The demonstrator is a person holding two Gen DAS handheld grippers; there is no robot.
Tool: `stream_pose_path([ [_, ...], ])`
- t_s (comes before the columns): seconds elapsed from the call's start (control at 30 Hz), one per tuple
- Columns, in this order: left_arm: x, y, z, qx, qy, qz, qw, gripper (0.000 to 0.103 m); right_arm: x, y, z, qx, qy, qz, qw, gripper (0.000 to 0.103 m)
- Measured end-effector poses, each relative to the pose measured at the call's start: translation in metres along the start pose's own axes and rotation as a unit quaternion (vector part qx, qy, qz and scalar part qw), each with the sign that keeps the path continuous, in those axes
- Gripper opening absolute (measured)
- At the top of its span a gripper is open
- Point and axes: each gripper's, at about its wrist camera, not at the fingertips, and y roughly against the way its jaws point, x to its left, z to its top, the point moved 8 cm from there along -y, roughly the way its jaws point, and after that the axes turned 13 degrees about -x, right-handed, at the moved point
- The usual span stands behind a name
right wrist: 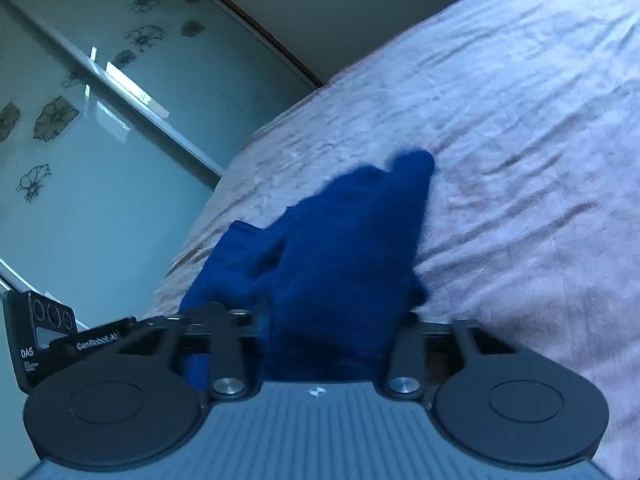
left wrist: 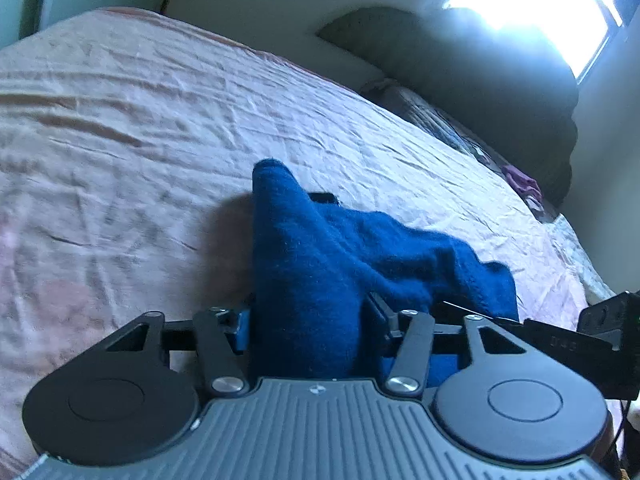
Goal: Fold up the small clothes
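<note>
Surface: wrinkled pale pink bedsheet [left wrist: 140, 120] spread over a bed, filling most of both wrist views [right wrist: 520, 140].
Background, left wrist view: bright window [left wrist: 532, 12] at upper right, with a dark rounded cushion or bedding pile [left wrist: 460, 72] below it at the far edge of the bed.
Background, right wrist view: glass wardrobe panels [right wrist: 100, 140] printed with flower outlines, beside the bed.
Task item: dark blue fleece garment [left wrist: 320, 260], bunched and raised off the sheet; it spans from one gripper to the other and sags between them [right wrist: 340, 260].
Left gripper [left wrist: 308, 316]: fingers drawn in on a thick fold of the blue garment, which rises between them and hides the fingertips; a peak of cloth stands above the grip.
Right gripper [right wrist: 332, 320]: fingers closed in on another bunch of the same garment, cloth covering the tips; image blurred.
Relation of grippers: close together, each one's body visible at the edge of the other's view.
Garment shadow [left wrist: 228, 248]: falls on the sheet just left of the lifted cloth.
</note>
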Motion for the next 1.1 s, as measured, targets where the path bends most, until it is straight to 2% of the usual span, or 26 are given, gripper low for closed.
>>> stream_pose_path([
  [0.03, -0.003, 0.001, 0.000, -0.006, -0.015, -0.001, 0.9999, 0.037, 0.001, 0.000, 0.000, -0.002, 0.007, 0.005, 1.000, 0.032],
  [0.13, -0.013, 0.006, 0.004, -0.023, -0.059, 0.001, 0.9980, 0.030, 0.012, 0.004, 0.000, -0.016, 0.062, 0.000, 0.998, 0.029],
  [0.33, -0.028, 0.008, 0.023, -0.059, -0.079, 0.004, 0.9951, 0.029, 0.045, 0.013, 0.020, -0.059, 0.147, 0.004, 0.987, 0.028],
  [0.4, -0.028, 0.001, 0.028, -0.058, -0.077, 0.013, 0.9952, 0.030, 0.046, 0.011, 0.028, -0.063, 0.156, -0.002, 0.986, 0.028],
  [0.47, -0.025, -0.010, 0.029, -0.045, -0.075, 0.034, 0.9955, 0.036, 0.036, 0.001, 0.031, -0.049, 0.147, -0.019, 0.988, 0.030],
  [0.5, -0.021, -0.017, 0.028, -0.038, -0.078, 0.055, 0.9947, 0.043, 0.029, -0.006, 0.030, -0.038, 0.142, -0.034, 0.988, 0.034],
  [0.57, -0.016, -0.021, 0.029, -0.036, -0.081, 0.073, 0.9934, 0.055, 0.011, -0.017, 0.025, -0.016, 0.137, -0.075, 0.988, 0.052],
  [0.67, -0.016, -0.003, 0.031, -0.051, -0.093, 0.082, 0.9910, 0.069, 0.007, -0.001, 0.026, -0.041, 0.137, -0.103, 0.984, 0.059],
  [0.73, -0.017, 0.017, 0.028, -0.063, -0.123, 0.096, 0.9858, 0.085, 0.010, 0.022, 0.026, -0.059, 0.146, -0.149, 0.976, 0.062],
  [0.77, -0.019, 0.027, 0.025, -0.067, -0.132, 0.105, 0.9834, 0.088, 0.014, 0.035, 0.024, -0.071, 0.158, -0.167, 0.971, 0.064],
  [0.83, -0.025, 0.044, 0.015, -0.072, -0.155, 0.100, 0.9802, 0.095, 0.030, 0.056, 0.014, -0.083, 0.199, -0.167, 0.962, 0.068],
  [0.9, -0.033, 0.056, -0.002, -0.070, -0.189, 0.102, 0.9741, 0.097, 0.041, 0.064, -0.001, -0.067, 0.223, -0.146, 0.961, 0.074],
  [0.97, -0.039, 0.063, -0.018, -0.068, -0.232, 0.121, 0.9628, 0.097, 0.041, 0.064, -0.017, -0.037, 0.240, -0.145, 0.959, 0.075],
  [1.03, -0.039, 0.069, -0.027, -0.074, -0.253, 0.152, 0.9526, 0.097, 0.034, 0.063, -0.021, -0.030, 0.256, -0.186, 0.948, 0.078],
  [1.1, -0.040, 0.081, -0.033, -0.083, -0.251, 0.162, 0.9507, 0.097, 0.030, 0.075, -0.019, -0.049, 0.241, -0.227, 0.942, 0.081],
])
